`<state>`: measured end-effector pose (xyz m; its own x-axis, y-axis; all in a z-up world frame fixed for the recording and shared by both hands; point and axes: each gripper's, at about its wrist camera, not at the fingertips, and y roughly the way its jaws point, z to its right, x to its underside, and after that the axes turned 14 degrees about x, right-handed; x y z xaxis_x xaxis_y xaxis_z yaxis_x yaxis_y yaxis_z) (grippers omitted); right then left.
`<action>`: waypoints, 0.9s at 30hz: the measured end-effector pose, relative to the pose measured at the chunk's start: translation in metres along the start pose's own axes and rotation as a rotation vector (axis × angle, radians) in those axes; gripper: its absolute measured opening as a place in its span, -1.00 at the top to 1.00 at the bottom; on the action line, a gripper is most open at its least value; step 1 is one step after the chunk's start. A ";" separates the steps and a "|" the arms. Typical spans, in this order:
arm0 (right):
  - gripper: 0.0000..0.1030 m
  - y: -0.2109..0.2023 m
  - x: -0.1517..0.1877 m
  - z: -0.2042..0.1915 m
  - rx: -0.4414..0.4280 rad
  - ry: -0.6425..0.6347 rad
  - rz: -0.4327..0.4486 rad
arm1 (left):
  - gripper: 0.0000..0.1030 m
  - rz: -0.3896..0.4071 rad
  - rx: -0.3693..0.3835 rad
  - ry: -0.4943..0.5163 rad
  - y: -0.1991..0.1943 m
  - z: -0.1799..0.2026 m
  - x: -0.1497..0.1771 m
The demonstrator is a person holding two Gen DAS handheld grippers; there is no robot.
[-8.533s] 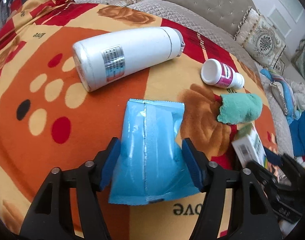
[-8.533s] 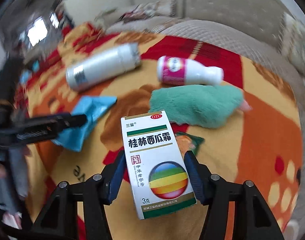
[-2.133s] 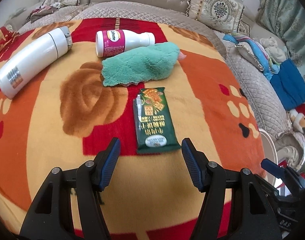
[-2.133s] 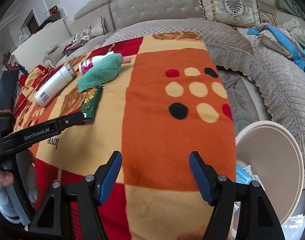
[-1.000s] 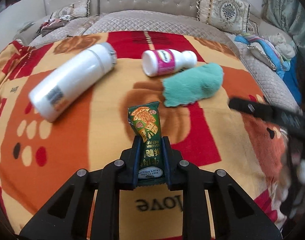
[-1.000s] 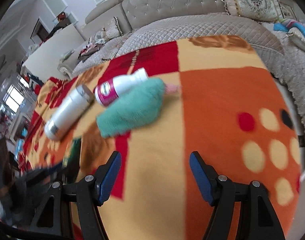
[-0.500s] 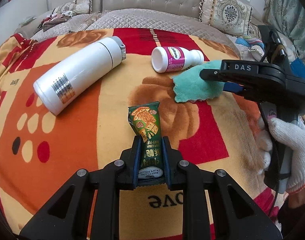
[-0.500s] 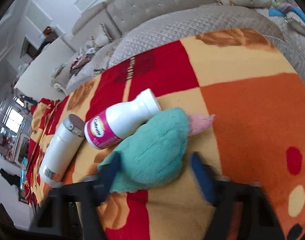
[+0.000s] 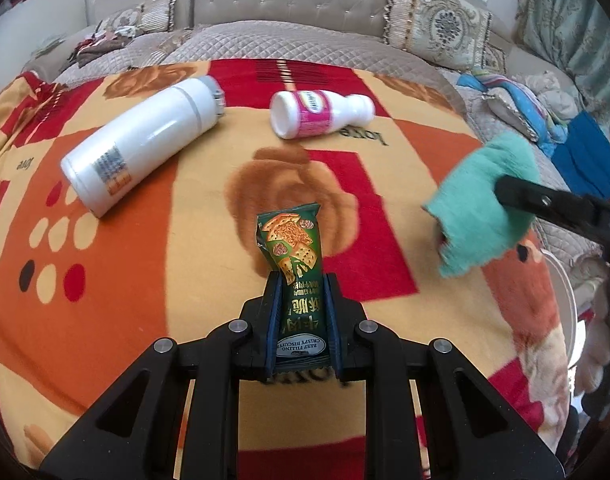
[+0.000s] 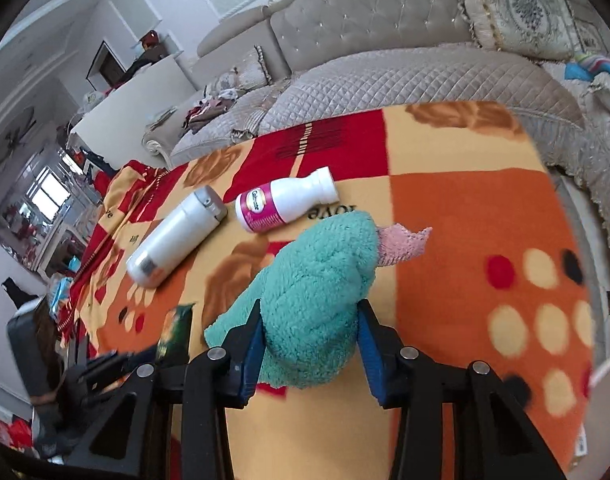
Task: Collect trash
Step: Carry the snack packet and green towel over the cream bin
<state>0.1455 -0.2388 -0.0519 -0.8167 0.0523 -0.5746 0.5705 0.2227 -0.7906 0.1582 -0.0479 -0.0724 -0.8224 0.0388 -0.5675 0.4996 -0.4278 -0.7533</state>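
My left gripper [image 9: 301, 282] is shut on the lower end of a green biscuit packet [image 9: 291, 240], which sticks up over the patterned blanket [image 9: 105, 280]. My right gripper [image 10: 309, 312] has its jaws closing on a fluffy teal cloth [image 10: 321, 276] with a pink corner. The blue pads press into both sides of the cloth. In the left wrist view the teal cloth [image 9: 481, 208] hangs off the blanket at the right, pinched by a black finger [image 9: 545, 200]. The left gripper and the packet [image 10: 177, 328] show blurred at the lower left of the right wrist view.
A white flask [image 9: 141, 144] and a white bottle with a pink label [image 9: 317, 114] lie on the far part of the blanket. A white bin rim [image 9: 565, 292] shows past the blanket's right edge. A quilted sofa [image 9: 285, 40] with cushions runs behind.
The right gripper's jaws came in around the teal cloth, and the cloth left its spot by the pink-label bottle, going up and to the right. The left gripper kept its hold on the packet.
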 end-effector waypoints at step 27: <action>0.19 -0.154 0.081 0.141 0.362 0.065 0.136 | 0.66 -0.071 0.209 0.264 0.045 0.234 0.012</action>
<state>0.0033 -0.4057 -0.0063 -0.7286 0.1219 -0.6740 0.6581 -0.1482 -0.7382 0.1065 -0.2782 -0.0349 -0.7410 0.2954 -0.6030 0.3548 -0.5903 -0.7251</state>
